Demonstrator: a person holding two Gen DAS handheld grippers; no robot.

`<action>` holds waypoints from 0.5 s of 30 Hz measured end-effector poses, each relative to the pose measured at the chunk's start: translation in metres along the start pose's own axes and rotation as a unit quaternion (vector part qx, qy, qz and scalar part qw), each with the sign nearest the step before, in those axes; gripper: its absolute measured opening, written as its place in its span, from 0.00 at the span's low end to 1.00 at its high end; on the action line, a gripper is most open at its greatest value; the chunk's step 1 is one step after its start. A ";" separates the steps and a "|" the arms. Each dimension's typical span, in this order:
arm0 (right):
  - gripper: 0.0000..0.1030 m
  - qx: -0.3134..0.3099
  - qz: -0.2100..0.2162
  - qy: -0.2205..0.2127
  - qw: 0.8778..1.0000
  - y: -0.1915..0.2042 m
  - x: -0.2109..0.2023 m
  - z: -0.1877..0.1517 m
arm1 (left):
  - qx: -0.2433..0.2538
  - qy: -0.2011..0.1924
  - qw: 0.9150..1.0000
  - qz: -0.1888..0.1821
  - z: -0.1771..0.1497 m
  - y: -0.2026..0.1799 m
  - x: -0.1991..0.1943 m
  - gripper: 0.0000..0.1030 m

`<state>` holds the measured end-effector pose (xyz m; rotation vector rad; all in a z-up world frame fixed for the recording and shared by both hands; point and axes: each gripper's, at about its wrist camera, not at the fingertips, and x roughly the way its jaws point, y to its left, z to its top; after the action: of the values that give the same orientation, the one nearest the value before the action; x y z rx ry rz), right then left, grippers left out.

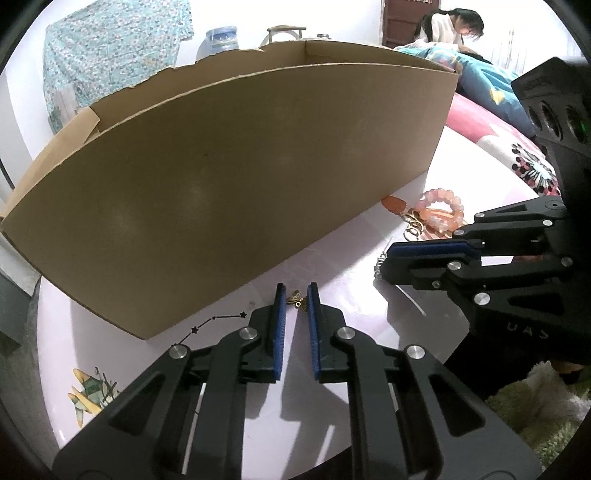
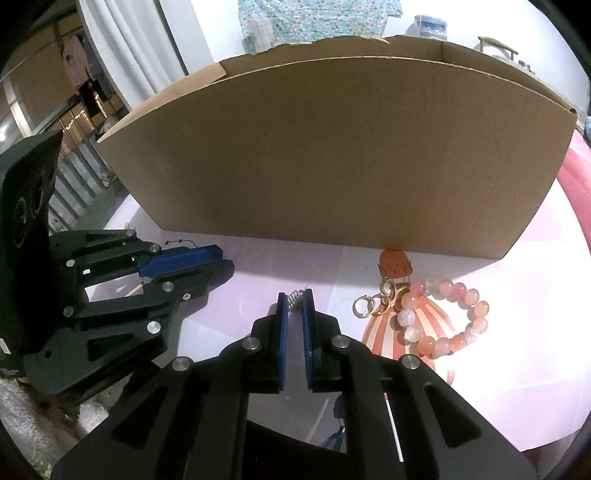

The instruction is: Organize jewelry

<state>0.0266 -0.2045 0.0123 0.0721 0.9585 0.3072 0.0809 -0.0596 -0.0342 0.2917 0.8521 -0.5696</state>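
Note:
A tall cardboard box (image 1: pixel 229 177) stands on the pale table; it also fills the right wrist view (image 2: pixel 332 155). My left gripper (image 1: pixel 296 300) is narrowly closed around a small gold butterfly charm (image 1: pixel 297 298) lying on the table just in front of the box. My right gripper (image 2: pixel 295 301) is narrowly closed around a small silver coiled piece (image 2: pixel 294 300); it shows from the side in the left wrist view (image 1: pixel 388 258). A pink bead bracelet (image 2: pixel 447 317) with gold rings (image 2: pixel 373 302) lies right of it, also in the left wrist view (image 1: pixel 441 208).
The table (image 1: pixel 332 258) has printed star and balloon pictures. A bed with pink and blue bedding (image 1: pixel 491 110) and a person (image 1: pixel 454 26) lie beyond the box on the right. A patterned cloth (image 1: pixel 110 48) hangs behind.

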 end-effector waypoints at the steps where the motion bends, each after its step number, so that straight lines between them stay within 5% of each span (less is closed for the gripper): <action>1: 0.08 0.001 0.001 0.000 1.000 0.000 0.000 0.000 | 0.000 0.000 1.000 -0.001 -0.001 0.000 0.000 0.10; 15: 0.08 -0.005 0.005 -0.013 1.000 0.003 -0.006 0.003 | -0.006 -0.016 1.000 0.005 -0.005 0.005 -0.016 0.10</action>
<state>0.0253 -0.2035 0.0194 0.0712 0.9310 0.3199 0.0721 -0.0478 -0.0244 0.2759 0.8228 -0.5585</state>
